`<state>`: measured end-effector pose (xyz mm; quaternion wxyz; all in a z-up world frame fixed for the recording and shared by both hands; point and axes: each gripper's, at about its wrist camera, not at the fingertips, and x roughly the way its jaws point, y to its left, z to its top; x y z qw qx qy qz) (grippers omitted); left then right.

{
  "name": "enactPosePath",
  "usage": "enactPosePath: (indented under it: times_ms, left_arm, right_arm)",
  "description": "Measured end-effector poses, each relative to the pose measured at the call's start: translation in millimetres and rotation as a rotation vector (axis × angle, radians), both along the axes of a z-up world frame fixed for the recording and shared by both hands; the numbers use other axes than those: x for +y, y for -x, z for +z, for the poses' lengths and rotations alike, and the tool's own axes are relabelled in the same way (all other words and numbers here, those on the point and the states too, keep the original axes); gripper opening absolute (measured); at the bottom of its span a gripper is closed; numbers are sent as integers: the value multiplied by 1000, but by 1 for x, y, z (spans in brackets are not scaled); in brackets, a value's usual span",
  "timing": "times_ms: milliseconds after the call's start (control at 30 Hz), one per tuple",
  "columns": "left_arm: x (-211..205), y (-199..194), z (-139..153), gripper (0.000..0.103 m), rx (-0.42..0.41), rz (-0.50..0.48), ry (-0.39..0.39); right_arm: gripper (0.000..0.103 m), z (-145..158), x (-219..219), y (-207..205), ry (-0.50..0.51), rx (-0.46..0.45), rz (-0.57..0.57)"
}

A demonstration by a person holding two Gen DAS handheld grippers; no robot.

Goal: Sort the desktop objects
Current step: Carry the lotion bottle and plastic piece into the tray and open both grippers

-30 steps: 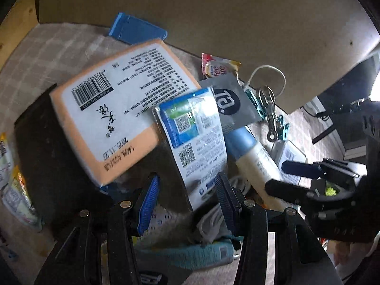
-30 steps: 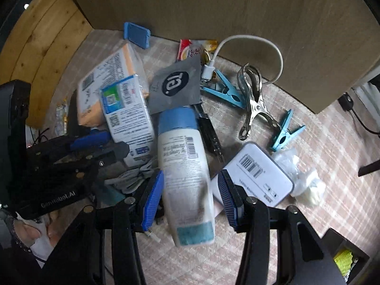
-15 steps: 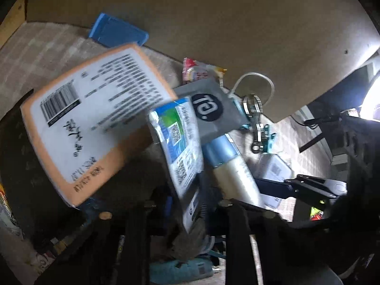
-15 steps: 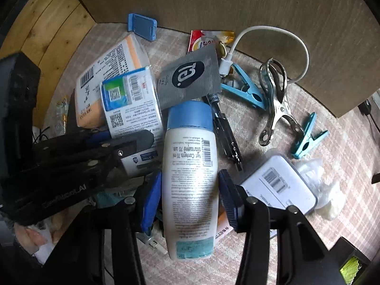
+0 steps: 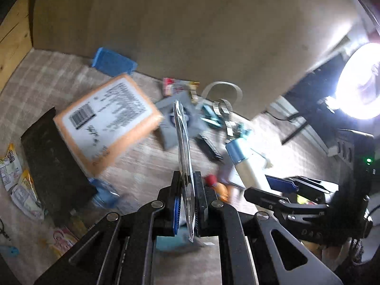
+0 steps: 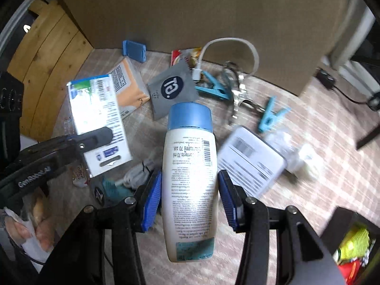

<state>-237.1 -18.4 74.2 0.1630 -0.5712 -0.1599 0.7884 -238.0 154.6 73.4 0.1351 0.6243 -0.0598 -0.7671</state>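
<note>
My left gripper [image 5: 187,201] is shut on a flat blue-and-white printed packet [image 5: 184,156], held edge-on and lifted off the desk; the packet also shows in the right wrist view [image 6: 97,118] with the left gripper [image 6: 95,137] clamped on it. My right gripper [image 6: 190,201] is shut on a white bottle with a blue cap [image 6: 190,178], lifted a little above the desk. The bottle also shows in the left wrist view [image 5: 247,166].
On the checked desk lie an orange-edged pack [image 5: 104,123], a grey sachet [image 6: 173,90], a blue card [image 6: 134,51], blue clips [image 6: 273,116], a metal clamp [image 6: 237,90], a white cable [image 6: 228,45], a white labelled box [image 6: 251,163]. A brown board [image 6: 190,11] stands behind.
My left gripper closed on the printed packet and lifted it off the pile. My right gripper closed on the bottle and raised it.
</note>
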Motion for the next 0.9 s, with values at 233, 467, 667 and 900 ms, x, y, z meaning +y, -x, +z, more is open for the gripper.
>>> enactPosePath:
  times_ms: [233,467,667,900]
  left_arm:
    - [60,-31,26,9,25,-156,-19]
    - [160,-81,41,9,18,-391,-66]
    - [241,-128,45,9,-15,-568,-128]
    - [308,-178,47,9,-43,-713,-142]
  right_arm:
    - [46,30,52,-42,-22,60,-96]
    - [46,46,130,-110,-49,91,-263]
    - [46,56,224,-181,-125,92,-453]
    - [46,59,305,-249,-196,66,-610]
